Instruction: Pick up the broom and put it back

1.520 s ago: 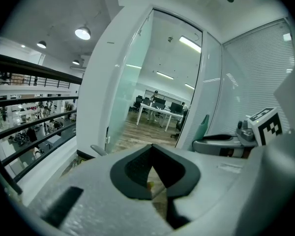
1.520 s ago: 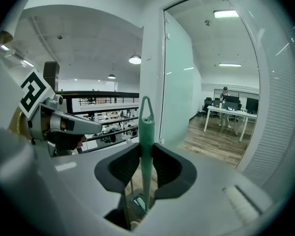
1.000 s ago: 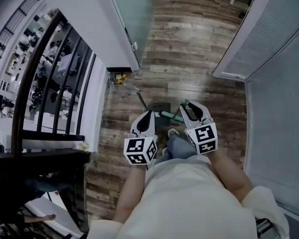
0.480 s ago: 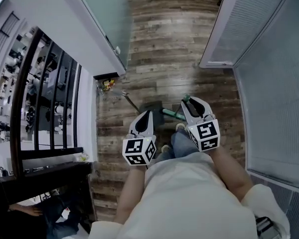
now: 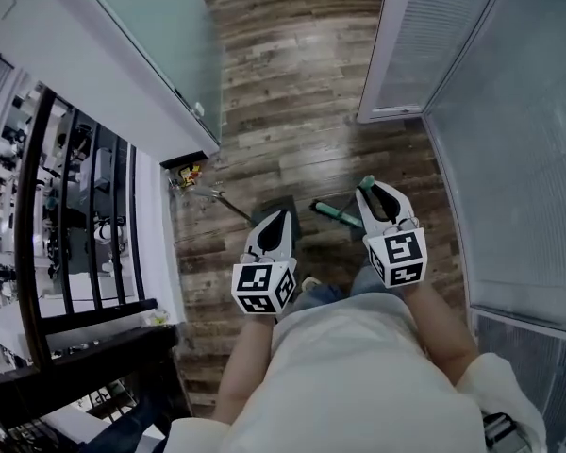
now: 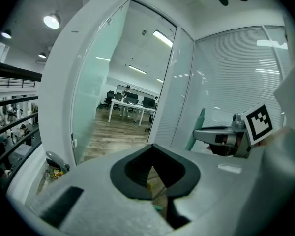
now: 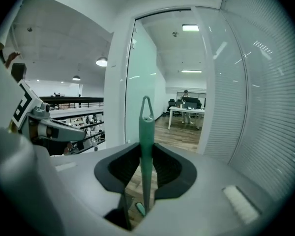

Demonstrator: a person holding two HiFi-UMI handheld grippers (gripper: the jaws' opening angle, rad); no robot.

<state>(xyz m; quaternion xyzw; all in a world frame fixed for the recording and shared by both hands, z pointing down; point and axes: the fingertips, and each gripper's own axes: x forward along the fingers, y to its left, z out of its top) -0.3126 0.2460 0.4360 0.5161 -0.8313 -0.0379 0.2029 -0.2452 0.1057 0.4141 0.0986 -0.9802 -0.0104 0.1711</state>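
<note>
You stand on a wooden plank floor (image 5: 302,83) in a narrow passage. On your right is a glass wall with white blinds (image 5: 509,140). On your left is a white-framed frosted glass panel (image 5: 160,36), and nearer you a dark railing (image 5: 75,215) borders the floor's edge. Your pale top fills the bottom of the head view, with both forearms reaching forward.

Your left tongs (image 5: 281,217) point ahead over the floor with their jaws drawn together and nothing between them. Your right tongs (image 5: 382,192) are well apart from the left pair and about level with them. They are clamped on the broom (image 7: 146,146). Its slim green handle stands upright between the dark pads, and its looped end rises past the jaw tips. In the head view the handle's lower part slants away under the tongs towards the middle of the floor. The broom's head cannot be made out.

Just ahead of your left tongs a dark flat thing (image 5: 288,206) lies on the floor. A thin metal rod (image 5: 212,196) runs from it towards the frosted panel's foot.
</note>
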